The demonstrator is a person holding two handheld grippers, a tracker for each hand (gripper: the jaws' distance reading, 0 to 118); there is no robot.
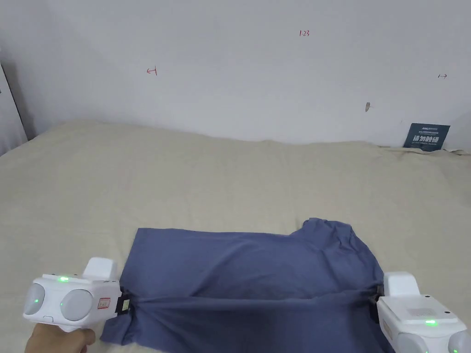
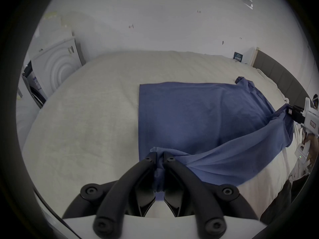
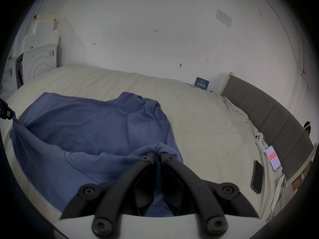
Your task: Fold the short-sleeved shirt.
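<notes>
Shirt: the blue short-sleeved shirt (image 1: 248,276) lies across the lower middle of the head view on the beige bed (image 1: 184,184), its far part flat, its near edge lifted.
Long axis: it runs left to right across the frame, hem end at lower left, collar and sleeve bunched at right of centre.
Left tongs: the left tongs (image 1: 125,303) sit at the lower left edge of the cloth; in the left gripper view (image 2: 159,158) the jaws are closed narrow with a wad of blue fabric pinched between them.
Right tongs: the right tongs (image 1: 378,301) sit at the lower right; in the right gripper view (image 3: 156,155) the jaws are likewise pressed together on a gathered fold.
Tension: a taut ridge of cloth spans from one pair to the other (it reads as a straight crease along the bottom of the head view).
Deciding relation: the flat body of the shirt lies away from both tongs, toward the upper part of the frame, so the held edge probably has to travel forward over it.
Nearer hand: neither; both hold the same edge at opposite ends, so I judge they should move together.
Risk: uneven travel would likely skew the fold.
</notes>
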